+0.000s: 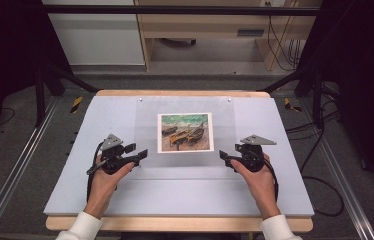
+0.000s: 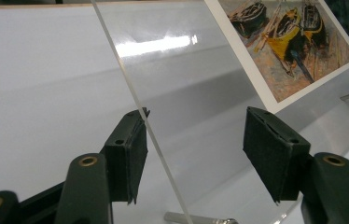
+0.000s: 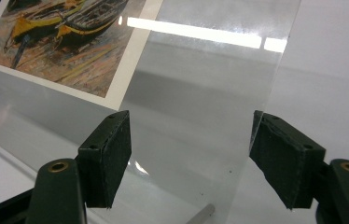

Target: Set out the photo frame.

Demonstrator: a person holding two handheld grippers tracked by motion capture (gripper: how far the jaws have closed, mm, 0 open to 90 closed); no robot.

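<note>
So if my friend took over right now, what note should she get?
Left hand-held gripper: open, jaws straddling the left edge of the clear sheet, not yet pinching.
Right hand-held gripper: open, jaws astride the sheet's right edge.
The boat picture lies mid-table with the clear sheet over it.
Done: both grippers lined up at the edges.
Left: probably close on both edges, then move the sheet.

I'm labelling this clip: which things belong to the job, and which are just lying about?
In the job:
clear sheet
boat picture
left gripper
right gripper

Lying about:
desk
floor cables
</note>
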